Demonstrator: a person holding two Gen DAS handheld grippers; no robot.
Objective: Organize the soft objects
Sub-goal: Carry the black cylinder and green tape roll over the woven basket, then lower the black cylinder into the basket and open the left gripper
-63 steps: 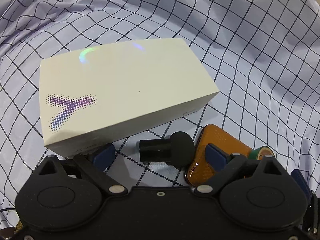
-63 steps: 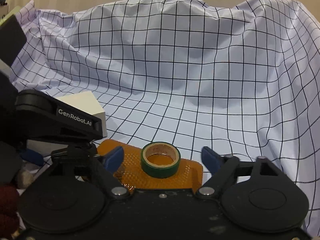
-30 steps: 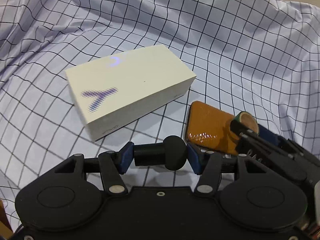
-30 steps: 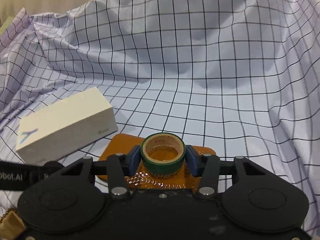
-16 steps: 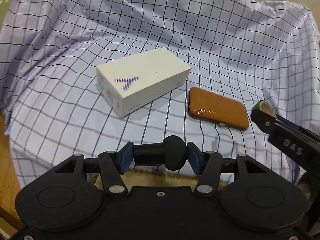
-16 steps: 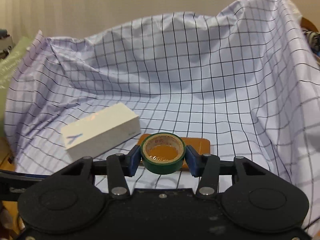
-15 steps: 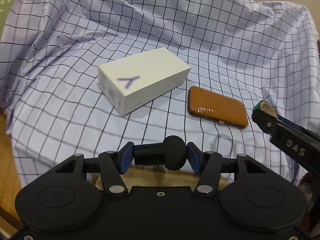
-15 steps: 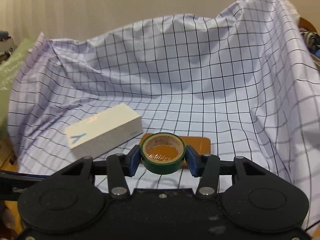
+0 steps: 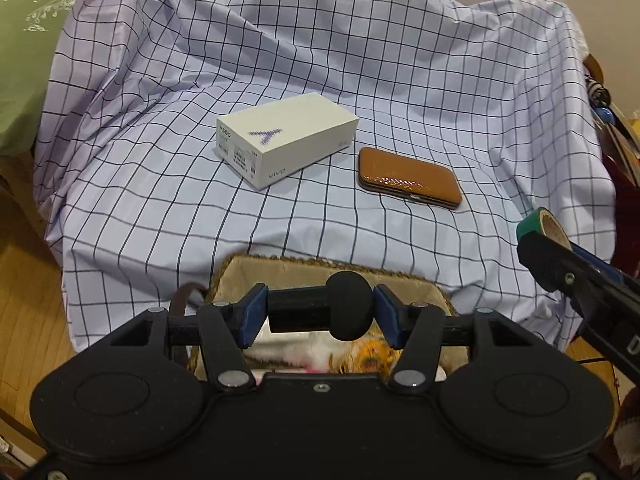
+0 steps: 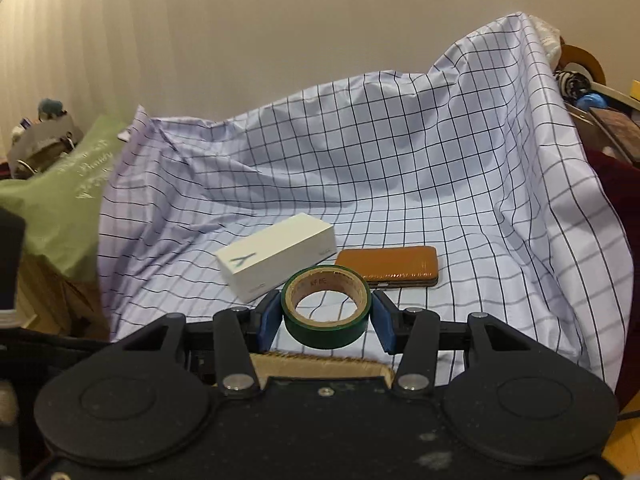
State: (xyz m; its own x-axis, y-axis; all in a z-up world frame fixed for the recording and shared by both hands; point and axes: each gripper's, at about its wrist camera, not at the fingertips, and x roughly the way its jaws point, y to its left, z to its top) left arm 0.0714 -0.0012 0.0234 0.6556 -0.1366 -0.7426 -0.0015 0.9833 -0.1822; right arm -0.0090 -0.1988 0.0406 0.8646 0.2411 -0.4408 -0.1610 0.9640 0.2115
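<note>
My left gripper (image 9: 318, 314) is shut on a small black dumbbell-shaped object (image 9: 320, 311) and holds it above a woven basket (image 9: 328, 270) with soft things inside. My right gripper (image 10: 325, 315) is shut on a green tape roll (image 10: 326, 306), also seen at the right of the left wrist view (image 9: 542, 224). A white phone box (image 9: 286, 144) and a brown leather case (image 9: 408, 178) lie on the checked cloth (image 9: 160, 200); both show in the right wrist view, the box (image 10: 276, 256) left of the case (image 10: 388, 266).
The checked cloth (image 10: 440, 184) drapes over a seat with raised sides. A green cushion (image 9: 24, 40) lies at the left. The basket's rim (image 10: 320, 364) sits just below my right gripper. Wooden floor (image 9: 28, 300) lies at lower left. Clutter (image 10: 588, 88) stands at the right.
Both grippers closed on their objects, lifted them off the cloth and pulled back toward me. The basket has come into view under them.
</note>
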